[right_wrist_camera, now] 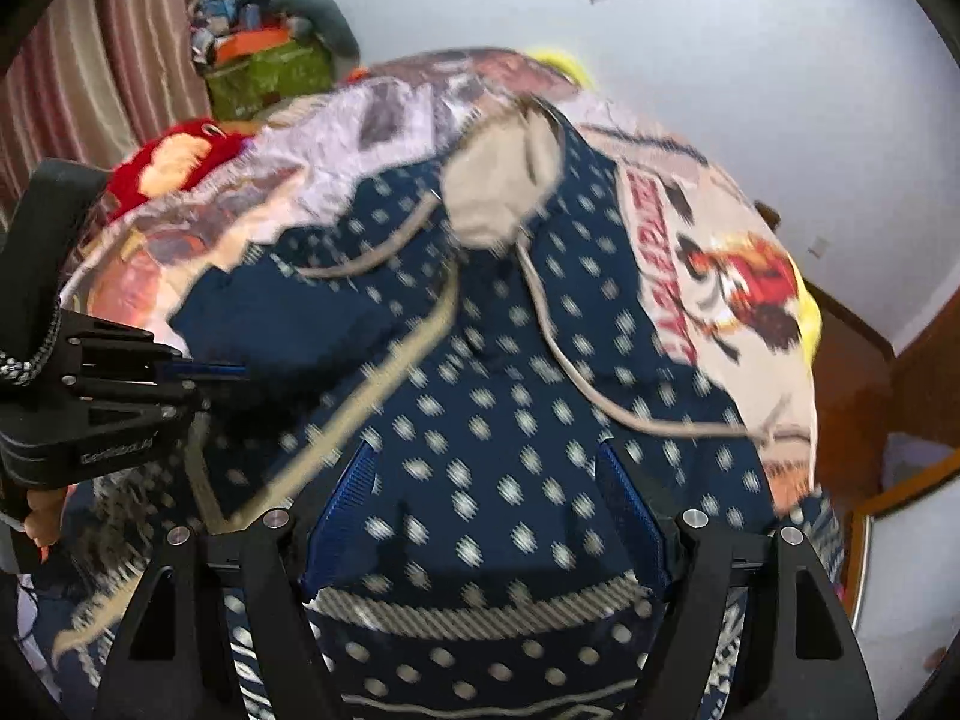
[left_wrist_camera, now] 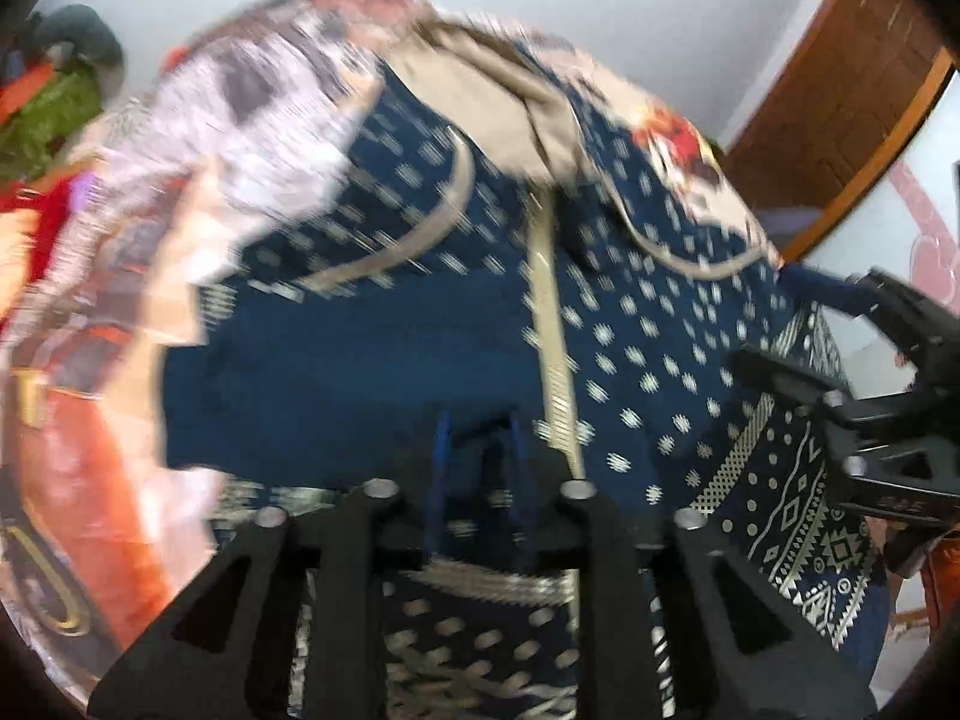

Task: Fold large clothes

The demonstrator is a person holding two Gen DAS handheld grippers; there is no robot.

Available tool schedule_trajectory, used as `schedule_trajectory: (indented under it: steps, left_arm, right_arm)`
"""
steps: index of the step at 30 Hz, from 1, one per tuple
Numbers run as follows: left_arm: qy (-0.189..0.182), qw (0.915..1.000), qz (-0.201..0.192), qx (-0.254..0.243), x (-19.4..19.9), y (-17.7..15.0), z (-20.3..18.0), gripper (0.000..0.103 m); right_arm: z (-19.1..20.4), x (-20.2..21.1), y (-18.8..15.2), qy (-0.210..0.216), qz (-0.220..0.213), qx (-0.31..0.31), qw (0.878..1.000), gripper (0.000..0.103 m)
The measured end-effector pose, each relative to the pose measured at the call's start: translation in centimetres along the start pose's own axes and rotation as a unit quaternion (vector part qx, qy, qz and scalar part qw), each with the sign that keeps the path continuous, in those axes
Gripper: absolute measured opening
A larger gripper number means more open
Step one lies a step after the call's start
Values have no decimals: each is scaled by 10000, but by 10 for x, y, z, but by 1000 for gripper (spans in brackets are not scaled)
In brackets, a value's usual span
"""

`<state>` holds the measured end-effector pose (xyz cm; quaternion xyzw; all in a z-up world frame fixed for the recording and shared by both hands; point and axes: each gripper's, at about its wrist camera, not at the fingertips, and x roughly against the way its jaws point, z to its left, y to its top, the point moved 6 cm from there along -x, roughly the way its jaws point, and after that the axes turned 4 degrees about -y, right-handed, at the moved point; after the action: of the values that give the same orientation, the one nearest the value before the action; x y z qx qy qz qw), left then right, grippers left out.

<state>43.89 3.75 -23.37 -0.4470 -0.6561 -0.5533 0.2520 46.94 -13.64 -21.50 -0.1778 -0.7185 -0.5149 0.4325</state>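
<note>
A large navy garment [left_wrist_camera: 630, 336] with white dots, beige trim and a beige collar lies spread on a printed bedsheet; it also fills the right wrist view [right_wrist_camera: 510, 372]. My left gripper [left_wrist_camera: 477, 450] has its blue-padded fingers close together over the plain navy part; whether cloth is pinched is blurred. My right gripper [right_wrist_camera: 489, 510] is open, its blue pads wide apart above the dotted cloth. The right gripper shows in the left wrist view [left_wrist_camera: 864, 300] at the garment's right edge. The left gripper shows in the right wrist view [right_wrist_camera: 216, 372] at the left edge.
The printed bedsheet [right_wrist_camera: 720, 252] covers the bed. A pile of clothes and a green bag [right_wrist_camera: 270, 72] sits at the far left by a striped curtain [right_wrist_camera: 120, 60]. A wooden door frame [left_wrist_camera: 840, 120] stands at the right. White wall behind.
</note>
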Motion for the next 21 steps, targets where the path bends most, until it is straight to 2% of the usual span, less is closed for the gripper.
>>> schedule_trajectory:
  steps: [1, 3, 6, 9, 11, 16, 21]
  left_arm:
    - [74, 9998, -179, 69, 15, 2, 11, 45]
    - [299, 9977, -545, 256, 45, 3, 38, 55]
    - [888, 9915, -829, 472, 81, -2, 83, 56]
    - [1392, 9840, -894, 660, 104, -14, 126, 56]
    - [1597, 9800, -872, 801, 112, -25, 151, 56]
    - [1675, 9752, -727, 1254, 118, -61, 200, 56]
    - [1683, 9759, -624, 1238, 111, -77, 215, 56]
  right_arm:
    - [8, 1, 6, 40, -62, 26, 10000, 75]
    - [26, 2, 19, 144, -176, 92, 9997, 75]
    - [60, 0, 36, 334, -248, 267, 9988, 77]
    - [99, -9, 51, 524, -260, 491, 9971, 81]
    - [125, -17, 58, 669, -221, 639, 9955, 83]
    - [187, -53, 63, 931, 154, 899, 9915, 85]
    - [237, -93, 57, 1004, 513, 1254, 9857, 85]
